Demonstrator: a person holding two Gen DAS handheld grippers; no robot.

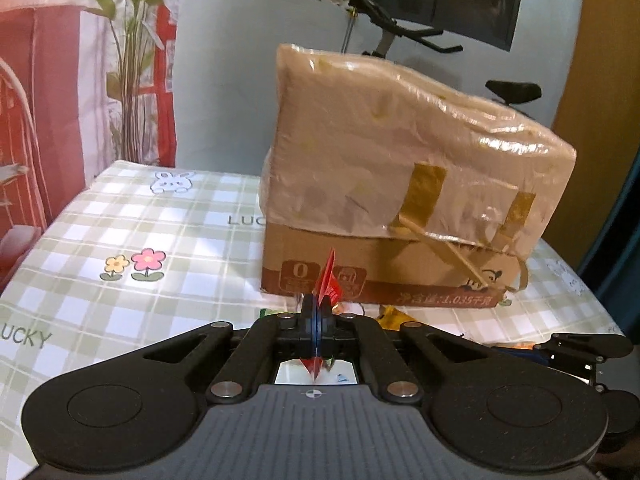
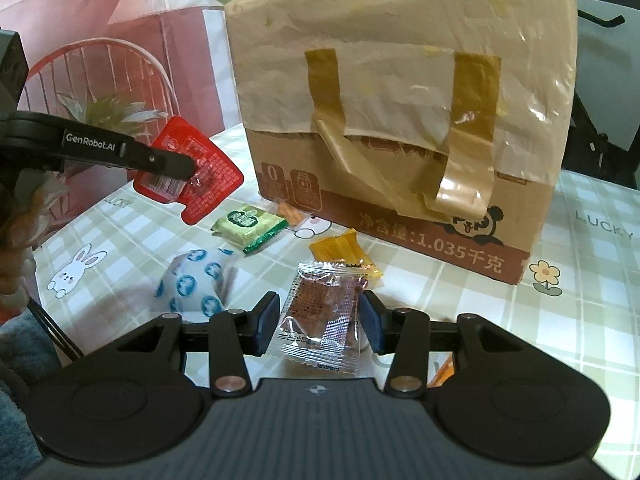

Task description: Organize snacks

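Cardboard box (image 2: 400,216) is matt brown corrugated board, upper part wrapped in crinkled glossy clear film with shiny tan tape strips (image 2: 466,184) peeling off. Tablecloth (image 1: 120,232) looks like smooth printed vinyl with a slight sheen; left gripper (image 1: 316,306) and right gripper (image 2: 320,320) are matt black plastic with small bright metal pins. Red packet (image 2: 200,178) and clear wrapper (image 2: 320,316) are glossy crinkly plastic film, green packet (image 2: 248,226) likewise shiny.

Red packet (image 2: 192,176) aloft, pinched; clear brown packet (image 2: 320,320), green (image 2: 249,227), orange (image 2: 344,254) flat before box (image 2: 400,120).
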